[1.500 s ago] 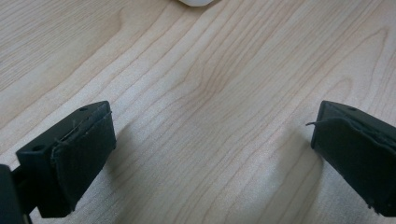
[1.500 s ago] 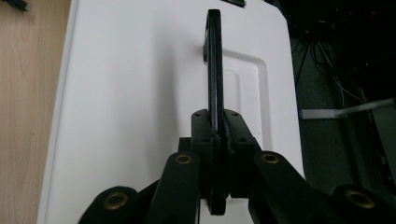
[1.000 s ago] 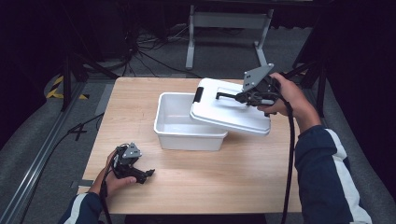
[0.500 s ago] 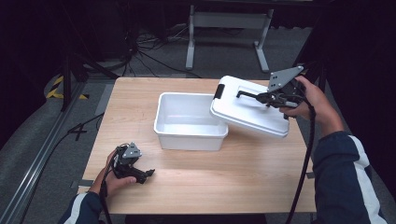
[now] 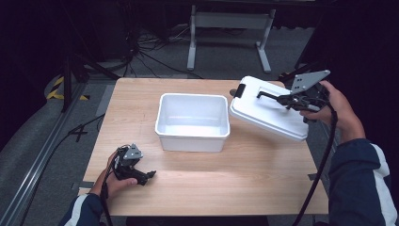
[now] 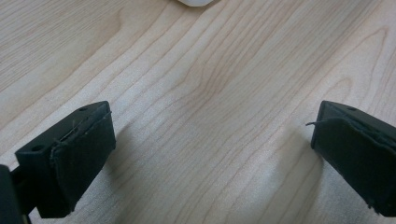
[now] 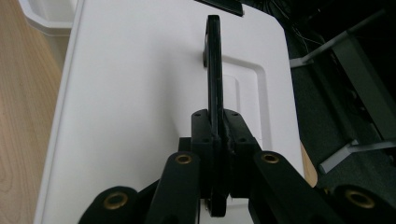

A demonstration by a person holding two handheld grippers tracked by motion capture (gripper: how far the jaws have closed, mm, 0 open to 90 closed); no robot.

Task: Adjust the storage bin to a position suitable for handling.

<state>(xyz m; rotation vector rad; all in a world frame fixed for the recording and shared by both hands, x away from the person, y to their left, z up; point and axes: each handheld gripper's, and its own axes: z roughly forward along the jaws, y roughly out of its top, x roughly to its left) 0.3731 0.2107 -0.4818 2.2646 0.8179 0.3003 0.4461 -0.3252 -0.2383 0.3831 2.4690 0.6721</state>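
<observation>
At the right of the frame the right tongs (image 5: 288, 100), clamped on the black handle (image 7: 214, 70) of the white lid (image 5: 268, 115), hold it tilted clear of the open bin (image 5: 193, 123), apparently ready for setting down on the desk (image 5: 244, 183), while the left tongs (image 5: 141, 175) rest apart at lower left.

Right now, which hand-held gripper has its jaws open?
The left hand-held gripper, resting on the table with jaws apart and empty. The right hand-held gripper is clamped on the lid's handle.

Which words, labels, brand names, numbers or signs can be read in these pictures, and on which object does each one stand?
None: no readable text on the white lid, its black handle, the white bin, the wooden table or either gripper.
The yellow and black stripes on the floor are a marking, not writing.
</observation>
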